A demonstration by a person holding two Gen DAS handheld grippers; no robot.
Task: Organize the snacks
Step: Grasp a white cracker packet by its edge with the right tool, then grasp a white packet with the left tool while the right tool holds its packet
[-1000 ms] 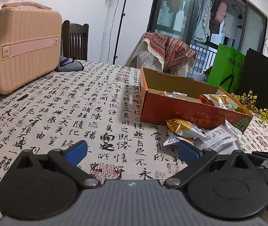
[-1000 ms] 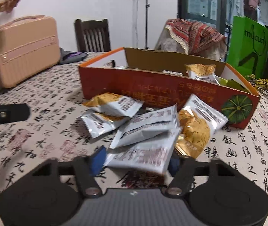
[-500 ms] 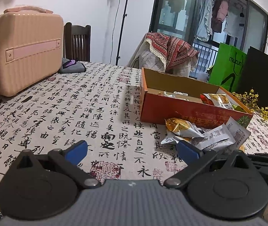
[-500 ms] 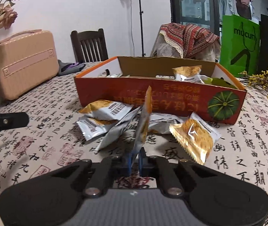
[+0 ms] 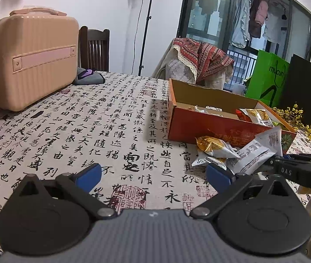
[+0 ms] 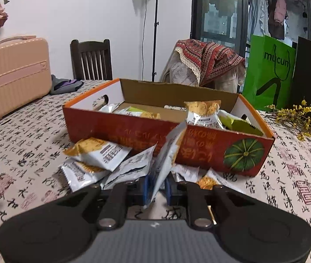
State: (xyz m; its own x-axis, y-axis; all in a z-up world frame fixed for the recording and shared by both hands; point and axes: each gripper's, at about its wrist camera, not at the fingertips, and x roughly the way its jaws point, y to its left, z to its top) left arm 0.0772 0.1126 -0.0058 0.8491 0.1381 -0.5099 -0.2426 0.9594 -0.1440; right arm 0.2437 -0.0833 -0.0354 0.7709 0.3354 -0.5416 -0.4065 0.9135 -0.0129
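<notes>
Landmark: orange cardboard box on the calligraphy tablecloth, several packets already inside.
Around the box: loose snack packets heaped against its near wall; pink suitcase well off to its left; green bag and yellow flowers behind its right end.
In the way: the box's near wall stands between the right claw and the inside.
Right claw: clenched on a silver packet, held on edge, its top corner level with the box rim.
Left claw: spread wide, holding nothing, over bare cloth left of the heap.
Hard to make out: print on the packets; lower packets in the heap are partly covered.
</notes>
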